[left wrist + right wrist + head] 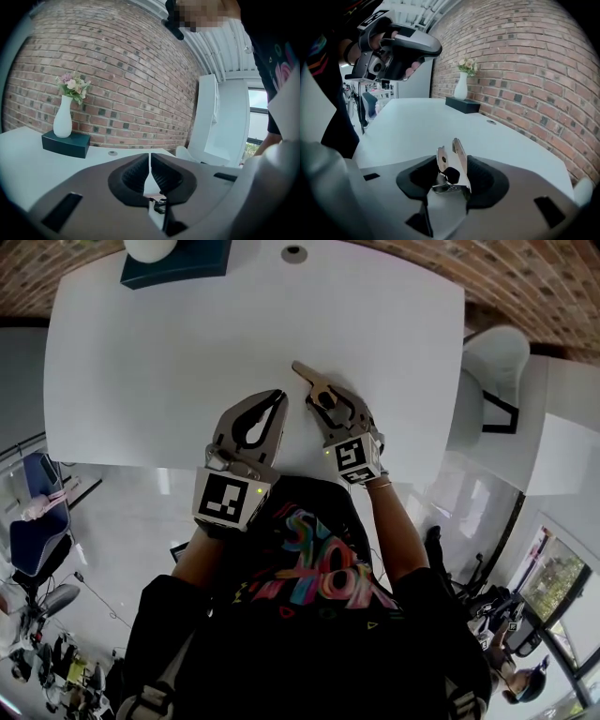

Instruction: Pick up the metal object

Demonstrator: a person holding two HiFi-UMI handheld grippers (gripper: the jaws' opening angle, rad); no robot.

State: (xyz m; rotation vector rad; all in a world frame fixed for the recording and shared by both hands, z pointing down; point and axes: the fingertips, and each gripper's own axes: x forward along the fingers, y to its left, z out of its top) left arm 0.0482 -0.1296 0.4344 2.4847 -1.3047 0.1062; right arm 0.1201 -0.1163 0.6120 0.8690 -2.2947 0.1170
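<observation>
Right gripper (452, 158) has the metal object (461, 161) standing upright between its jaws, and both pads sit against the object's two shiny plates, so it is clamped. The object's dark middle piece sits low in the gap and its plate tips stick up past the pads. In the head view the right gripper (314, 385) is over the white table (187, 362) near its front edge; the object itself is too small to make out there. Left gripper (150, 159) has its jaws together with just a thin slit and nothing in them. In the head view the left gripper (280, 397) is just beside the right one, both pointing away from the person. Far end of the table: white vase (62, 119) with flowers (72, 86) on a dark box (65, 143), brick wall (131, 70) behind. A round grommet (294, 253) is in the tabletop near the far edge. A white chair (492, 362) stands off the table's right side.
</observation>
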